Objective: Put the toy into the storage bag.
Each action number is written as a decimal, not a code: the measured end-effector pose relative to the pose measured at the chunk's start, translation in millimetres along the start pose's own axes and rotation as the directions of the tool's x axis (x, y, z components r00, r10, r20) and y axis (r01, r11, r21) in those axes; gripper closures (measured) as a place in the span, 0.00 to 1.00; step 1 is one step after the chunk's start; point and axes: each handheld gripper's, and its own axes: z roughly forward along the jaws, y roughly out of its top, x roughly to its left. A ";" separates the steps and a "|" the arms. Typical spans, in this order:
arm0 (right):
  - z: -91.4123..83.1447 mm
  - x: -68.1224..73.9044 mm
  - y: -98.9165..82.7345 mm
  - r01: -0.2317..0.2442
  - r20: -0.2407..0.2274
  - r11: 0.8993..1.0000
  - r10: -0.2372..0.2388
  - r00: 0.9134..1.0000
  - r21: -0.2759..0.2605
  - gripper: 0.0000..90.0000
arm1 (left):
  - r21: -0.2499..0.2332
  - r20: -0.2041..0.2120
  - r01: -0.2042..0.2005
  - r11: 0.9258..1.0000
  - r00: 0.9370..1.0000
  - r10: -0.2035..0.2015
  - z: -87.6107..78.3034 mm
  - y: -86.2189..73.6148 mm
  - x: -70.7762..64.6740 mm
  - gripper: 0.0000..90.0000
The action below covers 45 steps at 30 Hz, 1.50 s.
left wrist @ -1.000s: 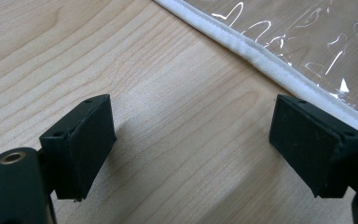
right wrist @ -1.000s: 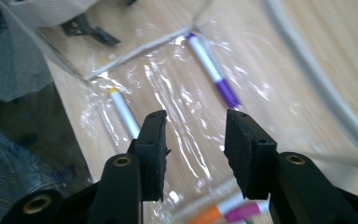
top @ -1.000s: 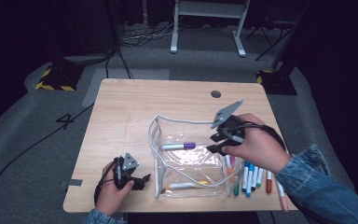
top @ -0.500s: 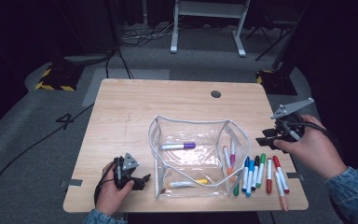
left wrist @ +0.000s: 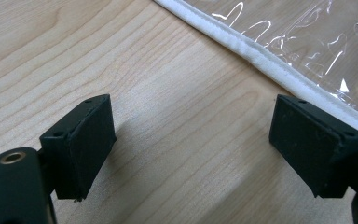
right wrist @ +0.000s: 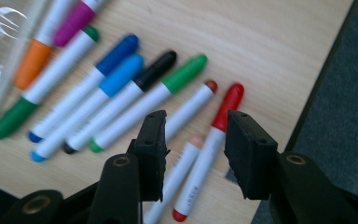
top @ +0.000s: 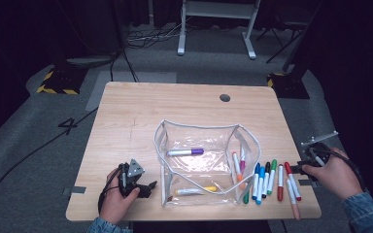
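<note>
A clear pouch [top: 199, 127] with white edging stands open mid-table; a purple marker [top: 185, 152] and a yellow marker [top: 194, 191] lie inside. A row of several markers [top: 267, 179] lies to its right. My left gripper [top: 148, 187] rests on the table at the pouch's lower left. In the left gripper view my left gripper [left wrist: 191, 149] is open over bare wood, with the pouch edge [left wrist: 261, 58] just beyond. My right gripper [top: 296, 169] hovers at the row's right end. There my right gripper [right wrist: 193, 140] is open above a red marker [right wrist: 228, 105] and a peach one [right wrist: 186, 158].
The table's right edge [top: 311, 194] runs close under my right hand, with grey floor beyond it. A cable hole [top: 225, 97] sits at the back of the table. A white stand [top: 213, 9] and cables are on the floor behind.
My right hand has swung from above the pouch to the right and down, ending by the markers at the table's right edge. The left hand has stayed put.
</note>
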 end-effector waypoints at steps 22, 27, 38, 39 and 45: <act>69.9 -22.4 -22.8 -0.180 0.056 0.974 0.174 0.983 0.136 0.85 | 0.000 0.000 -0.001 1.000 1.000 0.001 0.0 0.0 0.0 0.16; 60.4 -20.4 -15.0 -0.169 0.056 0.977 0.162 0.985 0.134 0.86 | 0.000 0.000 0.000 1.000 1.000 0.000 0.0 0.0 0.0 0.16; -10.8 8.9 31.9 -0.007 -0.028 0.999 0.006 1.000 -0.034 0.86 | 0.000 -0.001 -0.001 1.000 1.000 0.001 0.0 0.0 -0.1 0.16; -17.7 14.4 37.6 0.018 -0.034 0.999 -0.020 0.999 -0.047 0.86 | 0.000 -0.001 -0.001 1.000 1.000 0.001 0.0 0.0 -0.1 0.16; -58.6 53.8 72.9 0.157 -0.060 0.981 -0.164 0.985 -0.115 0.86 | 0.000 0.001 -0.001 1.000 1.000 0.001 0.0 0.0 0.0 0.16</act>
